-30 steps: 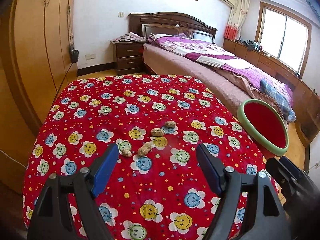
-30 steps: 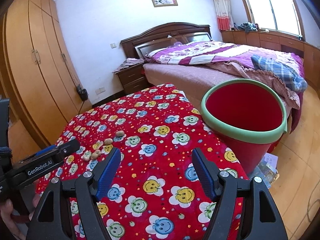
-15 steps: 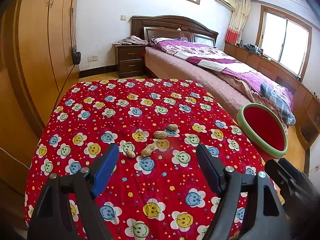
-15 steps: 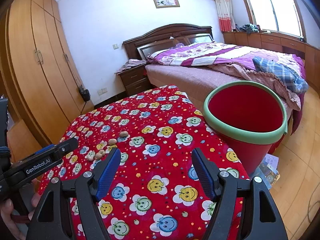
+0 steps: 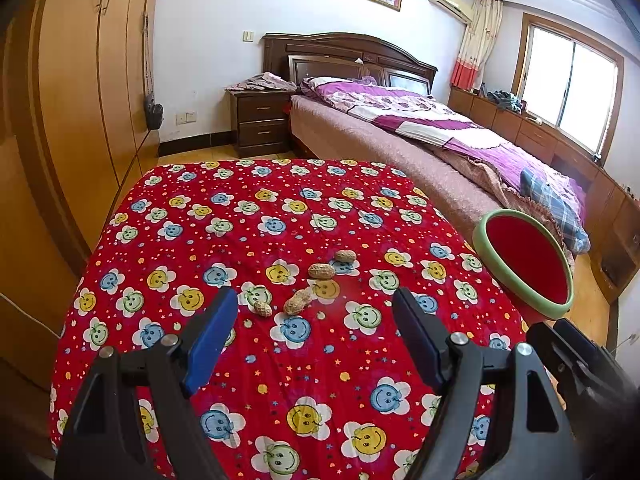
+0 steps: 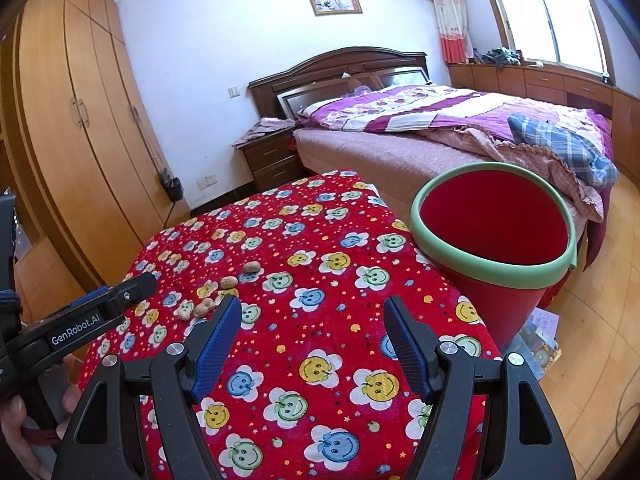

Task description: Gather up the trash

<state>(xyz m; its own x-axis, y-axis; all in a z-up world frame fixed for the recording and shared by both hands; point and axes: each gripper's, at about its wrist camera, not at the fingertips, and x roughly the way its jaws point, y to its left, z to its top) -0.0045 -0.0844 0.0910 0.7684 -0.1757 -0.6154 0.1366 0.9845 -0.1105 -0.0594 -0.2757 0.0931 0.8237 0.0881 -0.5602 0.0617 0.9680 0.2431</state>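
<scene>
Four peanut shells (image 5: 320, 283) lie in a loose diagonal string near the middle of the counter (image 5: 248, 216), which is draped in a red cloth printed with smiling flowers. In the left wrist view they sit just above and between the tips of the left gripper (image 5: 314, 322), whose blue-padded jaws stand spread wide with nothing between them. The lowest shell (image 5: 263, 309) lies close to the left finger's tip without touching it.

The red bin (image 6: 494, 236) with a green rim stands just beside the counter's right edge (it fills the right middle of the right wrist view, mouth tilted toward the camera). Inside it only bare red wall shows.

The right gripper (image 6: 312, 322) hangs over the lower centre of the cloth, jaws also spread and empty. The shells (image 6: 218, 294) lie to the upper left of its left finger, with the left gripper's dark finger (image 6: 96, 312) reaching in from the frame's left edge. A hand (image 6: 18, 428) shows in the lower left corner.
</scene>
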